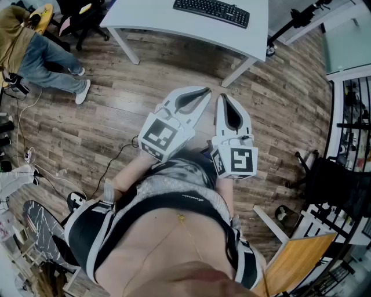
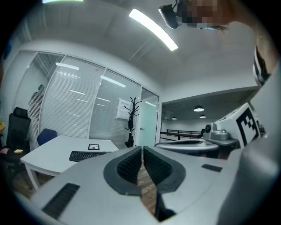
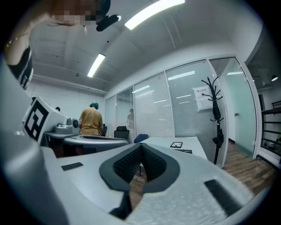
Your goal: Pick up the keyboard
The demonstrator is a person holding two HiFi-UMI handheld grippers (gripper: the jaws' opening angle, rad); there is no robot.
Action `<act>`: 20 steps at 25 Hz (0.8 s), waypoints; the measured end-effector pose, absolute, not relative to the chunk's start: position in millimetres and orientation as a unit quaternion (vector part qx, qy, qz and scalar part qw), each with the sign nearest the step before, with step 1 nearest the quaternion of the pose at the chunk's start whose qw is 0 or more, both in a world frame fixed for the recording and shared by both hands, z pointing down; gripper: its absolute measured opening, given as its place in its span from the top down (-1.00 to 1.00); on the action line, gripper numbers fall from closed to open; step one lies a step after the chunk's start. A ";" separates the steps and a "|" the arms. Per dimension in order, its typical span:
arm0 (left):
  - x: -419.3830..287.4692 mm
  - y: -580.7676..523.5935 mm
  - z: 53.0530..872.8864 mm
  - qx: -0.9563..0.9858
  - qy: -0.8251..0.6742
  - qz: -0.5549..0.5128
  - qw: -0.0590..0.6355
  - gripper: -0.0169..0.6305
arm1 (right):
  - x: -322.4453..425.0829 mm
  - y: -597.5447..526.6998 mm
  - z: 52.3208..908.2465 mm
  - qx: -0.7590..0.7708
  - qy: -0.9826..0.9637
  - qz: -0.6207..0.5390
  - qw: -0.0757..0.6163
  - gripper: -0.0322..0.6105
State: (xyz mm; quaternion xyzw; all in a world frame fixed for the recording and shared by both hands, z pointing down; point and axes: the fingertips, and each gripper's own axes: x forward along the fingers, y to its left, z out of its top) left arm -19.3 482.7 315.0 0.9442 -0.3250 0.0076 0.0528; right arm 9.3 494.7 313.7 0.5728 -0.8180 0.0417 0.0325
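**Surface.** White tabletop (image 1: 151, 20) on white legs, at the top of the head view. It stands on a floor (image 1: 116, 110) of grey-brown wood planks.

**Room.** Office with glass partition walls backed by slatted blinds (image 2: 72, 110), a white ceiling and long light strips (image 2: 153, 28).

**Task item.** Black keyboard (image 1: 212, 11), lying flat on the tabletop towards its right end. In the left gripper view a small framed marker card (image 2: 93, 147) lies just behind it.

**Left hand-held gripper** (image 1: 204, 91). Held in front of the person's body, jaws pressed together with nothing between them. Well apart from the keyboard.

**Right hand-held gripper** (image 1: 224, 98). Just beside the left one, jaws likewise closed on nothing.

**Between grippers and tabletop.** A stretch of bare floor, with one slanted table leg (image 1: 240, 71) near the tabletop's right corner.

**Surroundings.**
- Seated person (image 1: 35, 49) in a mustard top and jeans, at the upper left of the head view, off the tabletop's left end.
- Loose cables (image 1: 35, 165) on the floor at left.
- Black office chair (image 1: 339, 185) at right.
- Light wooden board (image 1: 295, 261) at lower right.
- Black tripod stand (image 1: 295, 20) beyond the tabletop's right end.
- Black coat stand (image 2: 131, 118) against the glass wall.
- Blue chair (image 2: 45, 135) and black chair (image 2: 18, 127) behind the tabletop.
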 end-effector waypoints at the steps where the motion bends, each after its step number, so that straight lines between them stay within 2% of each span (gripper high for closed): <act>1: -20.2 481.2 315.4 0.944 -0.327 0.007 0.051 0.91 | 9.1 493.7 314.3 0.573 -0.818 0.040 0.031 0.89; 4: -22.7 478.2 318.8 0.943 -0.330 0.008 0.052 0.90 | 9.9 492.4 317.4 0.576 -0.816 0.039 0.025 0.89; 7: -26.1 475.7 324.3 0.942 -0.330 0.010 0.063 0.86 | 10.4 491.9 318.9 0.575 -0.817 0.039 0.030 0.75; 9: -27.7 474.9 326.3 0.942 -0.326 0.009 0.072 0.62 | 10.8 491.3 320.5 0.575 -0.817 0.040 0.033 0.71; 20: -37.0 469.7 328.1 0.939 -0.329 0.013 0.097 0.61 | 5.3 482.0 328.1 0.575 -0.816 0.054 0.036 0.60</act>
